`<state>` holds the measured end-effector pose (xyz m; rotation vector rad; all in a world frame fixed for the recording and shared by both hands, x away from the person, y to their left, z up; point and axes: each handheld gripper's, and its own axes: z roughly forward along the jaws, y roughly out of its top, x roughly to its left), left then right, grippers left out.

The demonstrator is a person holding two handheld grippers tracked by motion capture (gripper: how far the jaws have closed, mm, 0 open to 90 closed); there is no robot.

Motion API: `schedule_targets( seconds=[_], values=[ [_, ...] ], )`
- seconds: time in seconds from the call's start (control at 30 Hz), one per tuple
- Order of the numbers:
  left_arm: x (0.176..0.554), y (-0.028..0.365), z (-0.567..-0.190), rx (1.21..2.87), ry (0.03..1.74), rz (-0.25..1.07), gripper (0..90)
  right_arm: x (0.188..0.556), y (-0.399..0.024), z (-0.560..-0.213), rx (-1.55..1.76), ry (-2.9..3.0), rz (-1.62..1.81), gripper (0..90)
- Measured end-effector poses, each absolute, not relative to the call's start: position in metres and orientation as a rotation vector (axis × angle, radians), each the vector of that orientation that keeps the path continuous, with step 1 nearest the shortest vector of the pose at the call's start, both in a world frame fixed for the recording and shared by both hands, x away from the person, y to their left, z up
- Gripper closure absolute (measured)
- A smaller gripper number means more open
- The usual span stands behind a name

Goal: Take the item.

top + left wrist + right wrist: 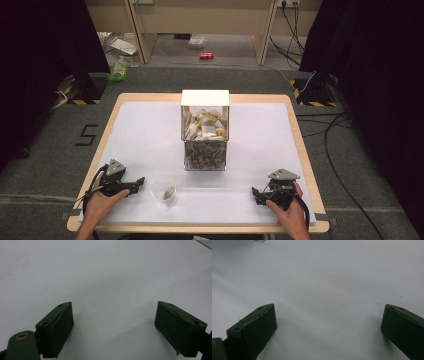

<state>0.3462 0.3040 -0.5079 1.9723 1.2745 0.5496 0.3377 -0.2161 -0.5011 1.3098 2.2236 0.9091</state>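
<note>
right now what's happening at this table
A person sits at the table with a two-jaw gripper in each hand. The left gripper rests near the front left edge, jaws wide apart and holding nothing. A small clear cup with a tea bag inside stands just to its right. The right gripper rests at the front right, also open and holding nothing. A clear box of packets stands mid-table.

This looks like a lab or recording studio set up for filming. Black curtains hang down both sides of the frame. Yellow-black hazard tape marks stand feet at upper left and upper right. Cables trail across grey carpet at right. A taped "5" sits left of the white-topped table. Clutter, perhaps packaging, lies under a bench at top.
</note>
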Motion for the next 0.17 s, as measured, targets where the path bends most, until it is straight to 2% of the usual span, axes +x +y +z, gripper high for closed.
schedule_targets(
  seconds=[0.17],
  values=[
    [0.3461, 0.3041, -0.5078, 1.976, 1.274, 0.549, 14.3, 0.3377, -0.2161, -0.5011, 1.309, 2.224, 0.909, 1.0]
  ],
)
